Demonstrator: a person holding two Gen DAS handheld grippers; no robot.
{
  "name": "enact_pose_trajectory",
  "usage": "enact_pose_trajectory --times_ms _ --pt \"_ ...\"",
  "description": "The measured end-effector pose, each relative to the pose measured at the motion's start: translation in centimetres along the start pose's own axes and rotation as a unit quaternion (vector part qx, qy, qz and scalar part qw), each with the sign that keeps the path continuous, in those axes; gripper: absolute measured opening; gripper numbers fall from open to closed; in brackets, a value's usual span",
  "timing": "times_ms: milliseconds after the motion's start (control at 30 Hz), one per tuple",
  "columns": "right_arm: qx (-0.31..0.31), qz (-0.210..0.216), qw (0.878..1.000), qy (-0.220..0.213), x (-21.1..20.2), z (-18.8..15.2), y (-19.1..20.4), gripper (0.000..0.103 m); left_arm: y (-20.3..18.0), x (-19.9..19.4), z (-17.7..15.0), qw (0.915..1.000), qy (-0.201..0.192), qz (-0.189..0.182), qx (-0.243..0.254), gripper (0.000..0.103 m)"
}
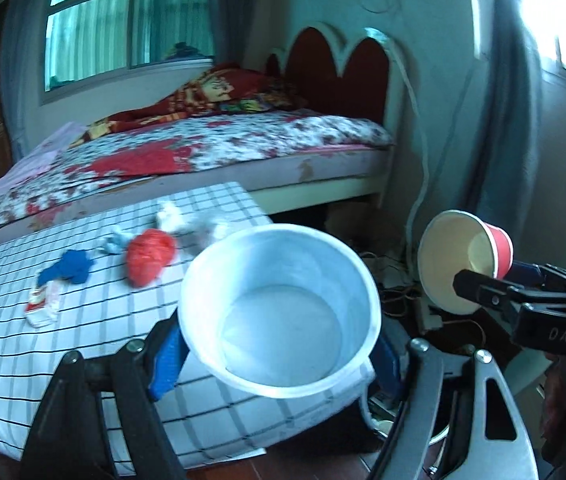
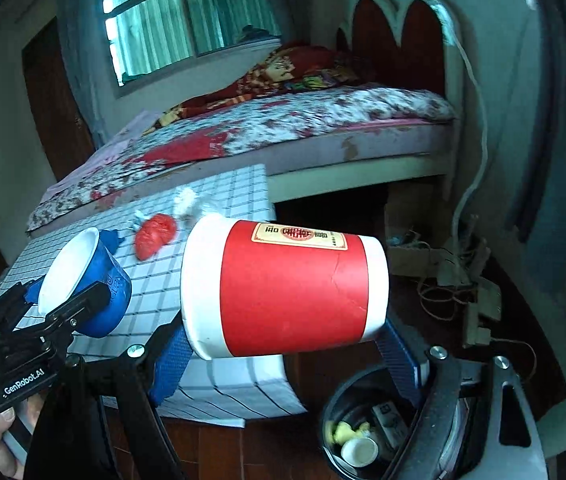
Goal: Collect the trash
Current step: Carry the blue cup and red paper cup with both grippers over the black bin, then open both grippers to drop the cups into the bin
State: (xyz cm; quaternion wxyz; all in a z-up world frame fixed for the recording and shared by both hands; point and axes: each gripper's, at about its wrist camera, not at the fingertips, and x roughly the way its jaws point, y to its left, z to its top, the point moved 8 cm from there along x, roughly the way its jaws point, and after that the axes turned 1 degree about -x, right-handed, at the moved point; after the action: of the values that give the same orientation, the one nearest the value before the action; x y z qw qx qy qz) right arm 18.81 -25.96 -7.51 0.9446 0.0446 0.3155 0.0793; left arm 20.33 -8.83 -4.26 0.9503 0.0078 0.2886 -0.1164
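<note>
On the checked tablecloth point(image 1: 83, 308), a blurred packet point(image 1: 43, 304), a blue scrap point(image 1: 69, 267), a red wad point(image 1: 149, 258) and white tissues point(image 1: 171, 212) lie near one another. The left gripper point(image 1: 279, 354) clamps a blue cup point(image 2: 101, 280), which hides its fingertips. The right gripper point(image 2: 287, 354) pinches a red paper cup point(image 2: 283, 284) tipped sideways above the black bin point(image 2: 333, 408), partly cut off by the gripper frame.

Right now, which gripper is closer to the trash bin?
Right. The right gripper, holding the red cup, is just above the bin; the left gripper, holding the blue cup, is over the table.
</note>
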Motion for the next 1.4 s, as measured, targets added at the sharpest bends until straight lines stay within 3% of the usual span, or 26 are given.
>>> enact_pose_trajectory --times_ms 367,700,1000,1400 --pt "0.036 -0.059 0.997 0.021 -2.5 -4.9 -8.8 0.085 -9.5 1.9 -3.5 0.9948 0.037 -0.081 0.048 0.078" --pt "0.045 -0.074 0.993 0.078 -1.9 -11.9 -14.9 0.085 -15.6 5.0 -9.3 0.9815 0.107 -0.139 0.076 0.078" --pt "0.033 -0.059 0.99 0.126 1.6 -15.5 -17.0 0.085 -17.2 8.6 -12.5 0.9718 0.162 -0.152 0.08 0.079" --pt "-0.047 -0.021 0.979 0.196 7.4 -19.7 -17.0 0.085 -18.2 13.7 -16.9 0.9519 0.237 -0.178 0.079 0.08"
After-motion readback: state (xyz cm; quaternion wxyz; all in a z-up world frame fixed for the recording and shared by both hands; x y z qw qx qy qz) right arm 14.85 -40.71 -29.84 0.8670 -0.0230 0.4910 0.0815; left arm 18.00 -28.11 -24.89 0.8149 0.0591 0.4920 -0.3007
